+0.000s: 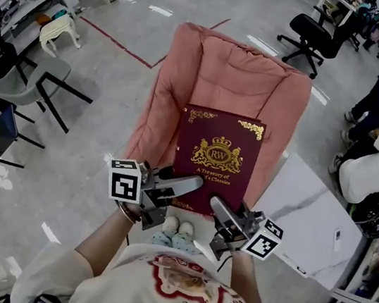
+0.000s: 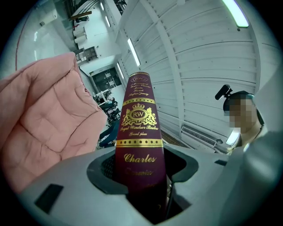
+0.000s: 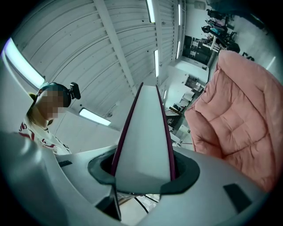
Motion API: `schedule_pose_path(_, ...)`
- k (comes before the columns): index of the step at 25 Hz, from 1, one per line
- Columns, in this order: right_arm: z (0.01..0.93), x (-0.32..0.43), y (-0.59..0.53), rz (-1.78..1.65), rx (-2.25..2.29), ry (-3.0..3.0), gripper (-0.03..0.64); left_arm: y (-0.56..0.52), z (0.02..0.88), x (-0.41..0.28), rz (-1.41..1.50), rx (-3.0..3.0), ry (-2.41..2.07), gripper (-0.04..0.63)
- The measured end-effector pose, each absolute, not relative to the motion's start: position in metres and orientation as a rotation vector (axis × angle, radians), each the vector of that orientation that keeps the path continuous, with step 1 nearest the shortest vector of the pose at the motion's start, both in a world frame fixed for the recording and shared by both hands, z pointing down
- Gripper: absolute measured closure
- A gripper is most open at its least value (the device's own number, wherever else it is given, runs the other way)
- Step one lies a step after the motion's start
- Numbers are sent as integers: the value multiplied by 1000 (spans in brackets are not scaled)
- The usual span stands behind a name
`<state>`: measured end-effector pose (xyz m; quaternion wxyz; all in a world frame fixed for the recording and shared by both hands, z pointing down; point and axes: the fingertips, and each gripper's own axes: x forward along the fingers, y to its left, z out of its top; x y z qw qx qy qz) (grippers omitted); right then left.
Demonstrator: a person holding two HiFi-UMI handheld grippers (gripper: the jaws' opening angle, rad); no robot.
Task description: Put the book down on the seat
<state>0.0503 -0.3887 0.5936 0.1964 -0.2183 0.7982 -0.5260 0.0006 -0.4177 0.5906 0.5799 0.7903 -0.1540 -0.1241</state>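
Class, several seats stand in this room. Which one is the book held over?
The pink padded chair: the book is held right over it, while the black office chair and the grey chair stand far aside.

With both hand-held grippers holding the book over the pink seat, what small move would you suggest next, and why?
Probably lower the book flat onto the pink seat: the left hand-held gripper and right hand-held gripper both clamp its near edge, and it looks unsupported.
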Motion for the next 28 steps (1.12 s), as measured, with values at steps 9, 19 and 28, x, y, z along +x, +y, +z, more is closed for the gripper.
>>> schedule_pose_path(9, 645, 53, -393, -1562, -590, 2199, 396, -421, 643, 3, -280, 1787, -401, 356)
schedule_pose_path(19, 714, 48, -377, -1696, -597, 2137, 396, -402, 715, -3, -266, 1686, -441, 357)
schedule_pose_path(28, 615, 57, -403, -1461, -688, 2263, 396, -432, 615, 9, -322, 1853, -322, 356)
